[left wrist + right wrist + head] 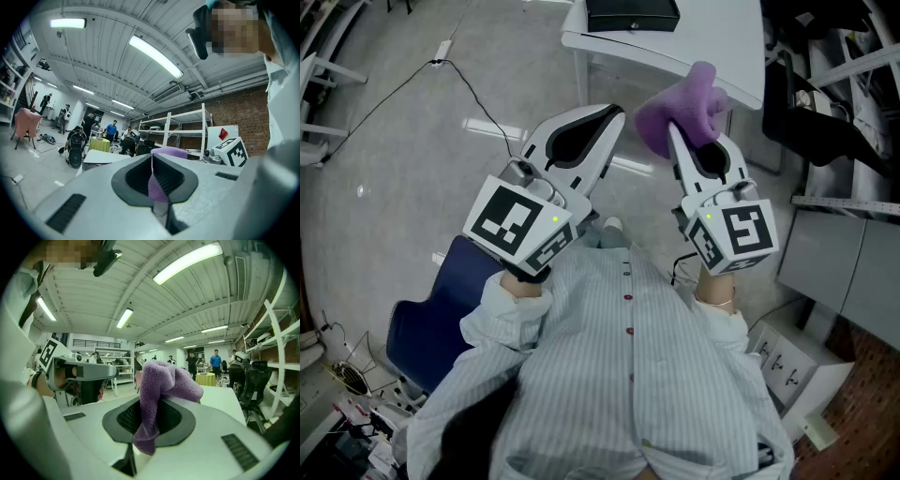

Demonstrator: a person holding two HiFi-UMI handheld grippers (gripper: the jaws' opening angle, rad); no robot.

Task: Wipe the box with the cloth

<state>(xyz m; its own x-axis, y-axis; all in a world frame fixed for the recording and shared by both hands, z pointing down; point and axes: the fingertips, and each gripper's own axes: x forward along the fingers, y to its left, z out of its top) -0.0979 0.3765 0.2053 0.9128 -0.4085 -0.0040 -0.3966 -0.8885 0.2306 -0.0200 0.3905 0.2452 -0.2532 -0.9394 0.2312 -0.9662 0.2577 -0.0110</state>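
While the black box (633, 14) is seen resting on the white table (712, 42) at the top of the head view, its long side laid across that view, it is not yet touched. The purple cloth (689, 108) is clamped in the right gripper (680, 141), well short of the box, which lies ahead and slightly left. The left gripper (614, 114) is closed on nothing, just beside the cloth.

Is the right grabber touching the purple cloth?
Touching. The right gripper view shows the purple cloth pinched between the shut jaws of the right gripper.
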